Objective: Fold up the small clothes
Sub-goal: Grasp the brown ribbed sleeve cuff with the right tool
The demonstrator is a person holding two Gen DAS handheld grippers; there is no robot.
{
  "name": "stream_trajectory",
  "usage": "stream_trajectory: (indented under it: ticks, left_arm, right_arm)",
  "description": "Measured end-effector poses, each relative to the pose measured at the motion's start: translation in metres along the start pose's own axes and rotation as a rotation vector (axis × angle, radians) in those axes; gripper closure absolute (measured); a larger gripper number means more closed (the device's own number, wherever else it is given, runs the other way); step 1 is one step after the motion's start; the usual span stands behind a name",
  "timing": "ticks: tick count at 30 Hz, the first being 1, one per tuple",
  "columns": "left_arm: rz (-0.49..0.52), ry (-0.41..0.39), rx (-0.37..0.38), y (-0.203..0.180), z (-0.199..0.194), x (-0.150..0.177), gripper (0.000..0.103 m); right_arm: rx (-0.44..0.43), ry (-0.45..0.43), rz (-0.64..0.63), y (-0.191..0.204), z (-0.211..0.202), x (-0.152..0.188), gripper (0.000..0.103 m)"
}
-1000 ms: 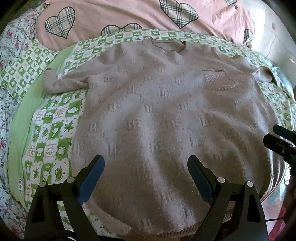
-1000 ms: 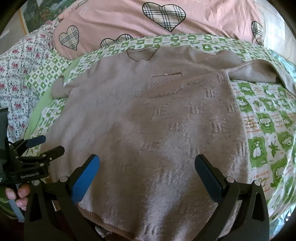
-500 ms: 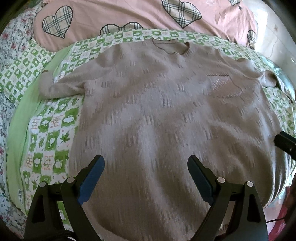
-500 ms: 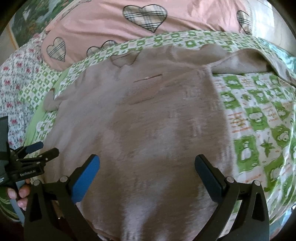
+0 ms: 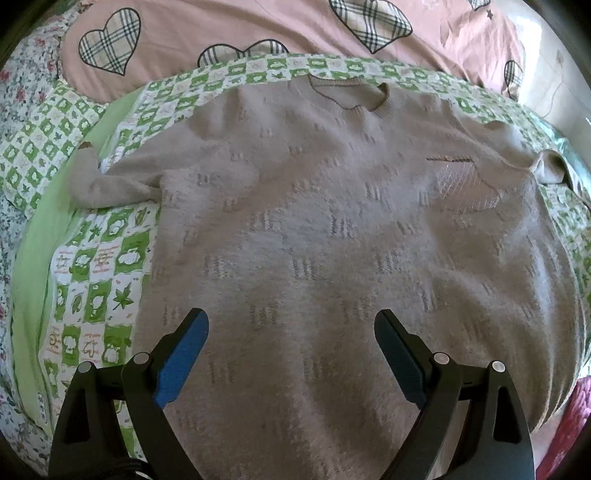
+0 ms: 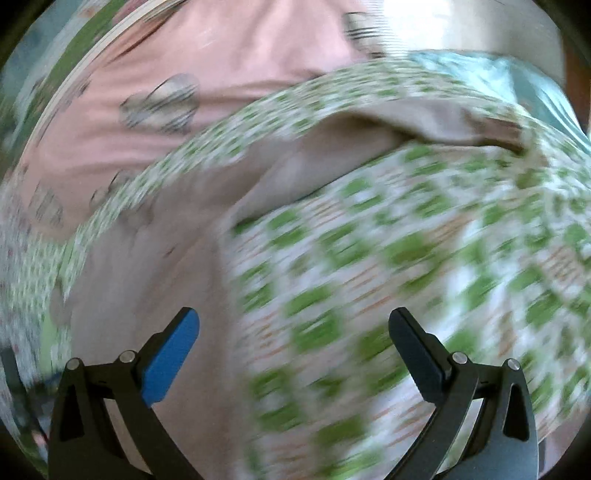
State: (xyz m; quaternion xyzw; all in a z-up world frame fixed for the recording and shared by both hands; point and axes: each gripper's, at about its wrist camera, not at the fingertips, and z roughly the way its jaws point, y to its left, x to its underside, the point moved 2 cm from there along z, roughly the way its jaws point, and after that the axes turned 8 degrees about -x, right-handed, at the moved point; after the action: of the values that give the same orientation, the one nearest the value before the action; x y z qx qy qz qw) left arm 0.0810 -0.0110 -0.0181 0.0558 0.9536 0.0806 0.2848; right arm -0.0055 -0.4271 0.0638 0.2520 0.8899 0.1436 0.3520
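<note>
A beige knit sweater [image 5: 332, 229] lies flat, front up, on a green-and-white checked sheet [image 5: 107, 266], neck toward the far side, with a chest pocket [image 5: 465, 184]. Its left sleeve [image 5: 110, 184] sticks out to the left. My left gripper [image 5: 291, 332] is open and empty above the sweater's lower middle. My right gripper [image 6: 293, 325] is open and empty over the sweater's right edge [image 6: 147, 277] and the sheet [image 6: 406, 258]; this view is motion-blurred. The right sleeve [image 6: 388, 129] stretches across the far side there.
A pink quilt with plaid hearts [image 5: 258, 29] lies along the far side of the bed. A floral sheet [image 5: 22, 92] is at the left. A pale green strip [image 5: 40, 240] borders the checked sheet. The bed edge falls off at the lower right [image 5: 569, 424].
My right gripper has swung sharply right, from over the sweater body to its right edge and the sleeve. My left gripper has moved forward slightly over the sweater. The right gripper has left the left view.
</note>
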Motion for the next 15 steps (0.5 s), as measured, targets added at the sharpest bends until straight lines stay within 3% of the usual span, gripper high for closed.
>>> stream_trajectory:
  ticks: [5,9,15]
  left_arm:
    - [0.010,0.029,0.007,-0.007,0.008,0.000,0.011]
    - [0.015,0.051,0.012,-0.013,0.014,-0.002,0.011]
    - [0.025,0.077,0.017,-0.021,0.024,-0.005,0.011]
  right_arm:
    - [0.056,-0.108,0.192,-0.076,-0.008,-0.060,0.012]
    - [0.099,-0.164,0.298,-0.115,-0.002,-0.096,0.018]
    - [0.158,-0.204,0.408,-0.163,0.002,-0.125,0.027]
